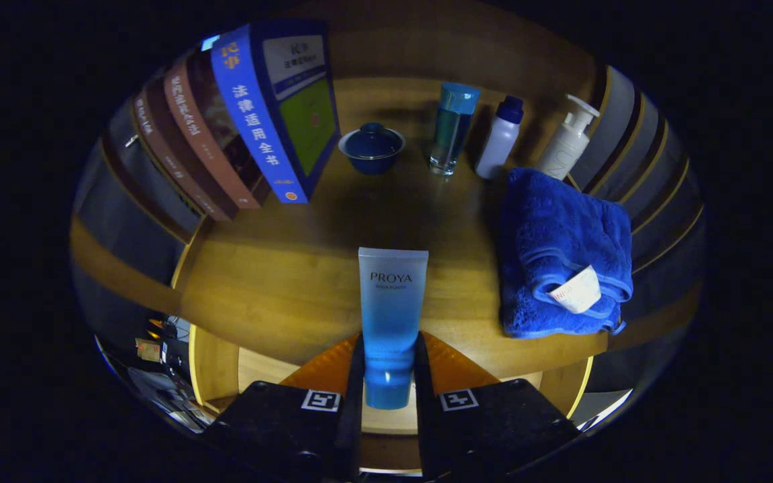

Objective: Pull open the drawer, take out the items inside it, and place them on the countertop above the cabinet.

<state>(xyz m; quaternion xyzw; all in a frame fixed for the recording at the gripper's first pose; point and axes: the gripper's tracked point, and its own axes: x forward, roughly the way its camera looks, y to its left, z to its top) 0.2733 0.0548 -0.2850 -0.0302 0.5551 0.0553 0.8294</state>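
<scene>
Tube (392,315) is pinched between your gripper (390,376) fingers, over the countertop (279,282) left of the towel (561,255) (not yet set down); release remains.

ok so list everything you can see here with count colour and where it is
cosmetic tube: 1, pale blue fading to deeper blue, held between the fingers, over the countertop's front edge
countertop: 1, wooden, ahead of the fingers
towel: 1, blue, folded, on the countertop right of the tube, white tag at its front
books: a leaning row, one blue, the others brown, far left of the countertop
lidded bowl: 1, dark blue, right of the books
clear bottle: 1, teal cap, right of the bowl
small bottle: 1, white, dark blue cap, next along
pump bottle: 1, white, behind the towel
drawer: 1, wooden, open below the countertop
gripper: 1, both fingers pressing the tube's lower end
</scene>
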